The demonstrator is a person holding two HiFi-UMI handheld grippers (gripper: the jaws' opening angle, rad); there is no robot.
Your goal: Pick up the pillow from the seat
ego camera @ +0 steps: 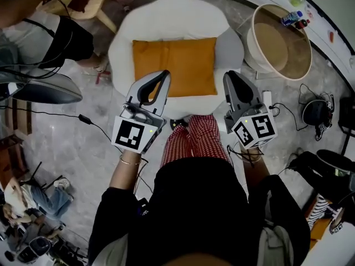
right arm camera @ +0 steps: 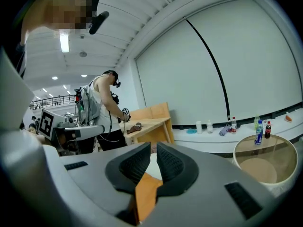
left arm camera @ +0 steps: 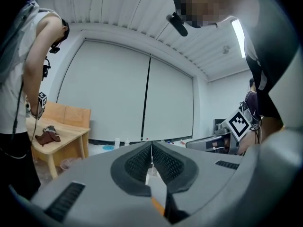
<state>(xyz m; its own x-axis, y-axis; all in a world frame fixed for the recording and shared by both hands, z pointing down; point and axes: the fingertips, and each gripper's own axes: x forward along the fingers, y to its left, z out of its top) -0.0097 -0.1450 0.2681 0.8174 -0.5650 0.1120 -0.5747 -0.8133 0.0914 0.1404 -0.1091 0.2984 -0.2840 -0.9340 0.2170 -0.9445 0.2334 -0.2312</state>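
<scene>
Orange pillow (ego camera: pixel 175 65) lay flat on white seat (ego camera: pixel 176 15). Left gripper (ego camera: pixel 165 74) and right gripper (ego camera: pixel 228 76) hovered over its near edge, both jaws pressed together, gripping nothing.

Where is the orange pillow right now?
In the head view, the orange pillow lies on the white seat at top centre, just beyond the left gripper and right gripper, left of the round wooden table.

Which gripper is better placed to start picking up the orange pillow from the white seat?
Probably the left gripper: its shut fingers sit over the near edge of the pillow, while the right gripper is over bare seat beside it.
</scene>
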